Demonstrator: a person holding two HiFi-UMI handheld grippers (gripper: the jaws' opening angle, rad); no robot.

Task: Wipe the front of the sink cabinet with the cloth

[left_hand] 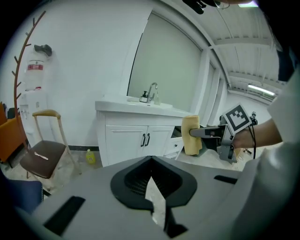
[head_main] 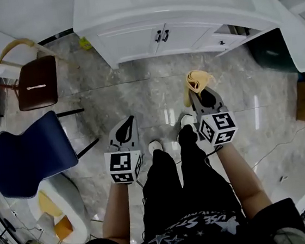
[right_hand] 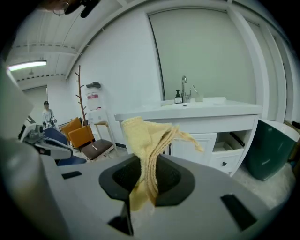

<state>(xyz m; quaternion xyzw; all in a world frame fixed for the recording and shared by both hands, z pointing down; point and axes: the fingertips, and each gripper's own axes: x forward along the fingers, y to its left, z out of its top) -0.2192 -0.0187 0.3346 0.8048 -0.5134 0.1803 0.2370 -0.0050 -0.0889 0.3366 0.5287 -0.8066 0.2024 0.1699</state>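
Here, the right gripper (head_main: 197,90) is clamping a yellow cloth (head_main: 197,79), its jaws pressing on the folded fabric, which is bunching up and drooping past the tips. The cloth is hanging above the marble floor (head_main: 139,98), well apart from the white sink cabinet (head_main: 148,40), whose two front doors are standing shut. A drawer (head_main: 229,30) at its right end seems to be sitting pulled out, though the angle is poor. The left gripper (head_main: 129,121) is holding nothing, its jaws lying almost together with only a thin sliver of floor showing between them. A brown chair (head_main: 37,82) and a blue chair (head_main: 27,155) are standing off to the left.
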